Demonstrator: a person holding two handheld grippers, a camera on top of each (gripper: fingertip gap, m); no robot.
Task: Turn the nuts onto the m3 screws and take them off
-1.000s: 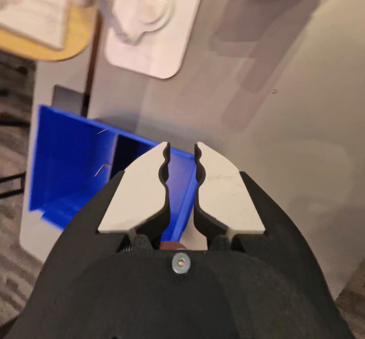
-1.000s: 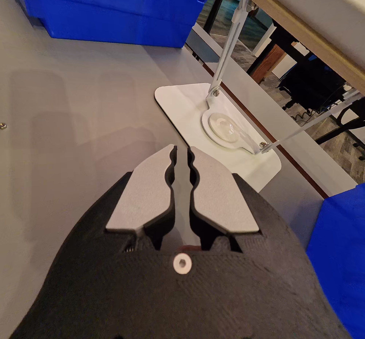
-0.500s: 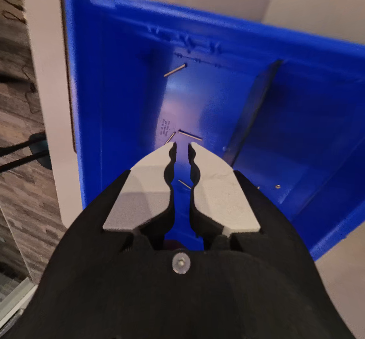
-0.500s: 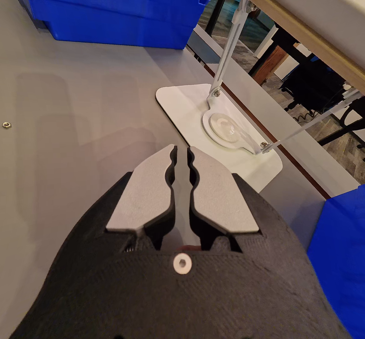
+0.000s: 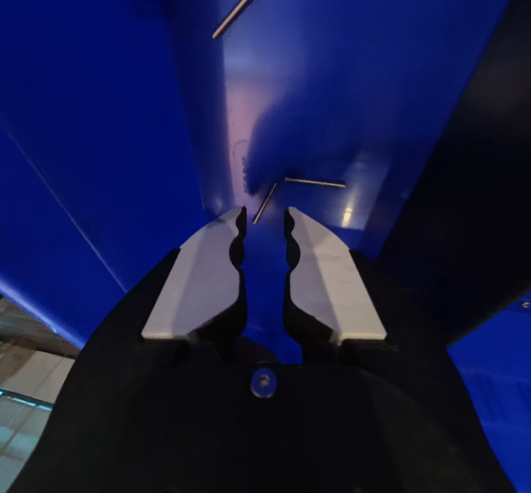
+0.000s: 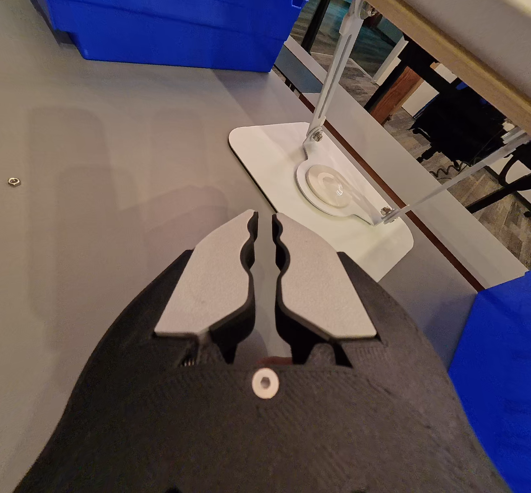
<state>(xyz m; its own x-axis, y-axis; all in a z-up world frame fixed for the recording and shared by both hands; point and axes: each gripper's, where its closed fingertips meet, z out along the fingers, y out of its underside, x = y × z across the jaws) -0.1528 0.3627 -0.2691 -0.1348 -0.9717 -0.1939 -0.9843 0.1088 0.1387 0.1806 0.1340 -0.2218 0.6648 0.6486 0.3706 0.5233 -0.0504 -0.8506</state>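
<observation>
Nearest, in the left wrist view, the left gripper (image 5: 265, 211) is recorded inside a blue bin (image 5: 109, 140), its jaws parted by a moderate gap and nothing held between them. Just beyond the tips, slightly nearer the left jaw, a thin screw (image 5: 265, 202) is seen lying on the bin floor, its near end almost level with the jaw tips; contact with either jaw cannot be determined. A second screw (image 5: 315, 182) is laid crosswise just past the first, ahead of the right jaw, the two nearly meeting at one end. A third screw (image 5: 240, 4) is noted well ahead of the jaws and a little to the left of them, far up the floor of the bin. A dark divider wall (image 5: 459, 191) is seen to the right of the jaws, and a small metal piece (image 5: 525, 304) is glimpsed in the compartment beyond it, too blurred to identify. In the right wrist view, the right gripper (image 6: 264, 214) is shown above a grey table (image 6: 143, 134), its jaws drawn to a narrow slit with nothing gripped. A small nut (image 6: 13, 181) is recorded on the table far to the left of the jaws, well apart from them. A white stand base (image 6: 267, 145) with a round disc (image 6: 329, 185) is placed ahead and to the right of the jaws. Stacked blue bins (image 6: 172, 25) are catalogued farthest ahead and to the left, and the corner of another blue bin (image 6: 500, 350) is seen beside the right jaw.
</observation>
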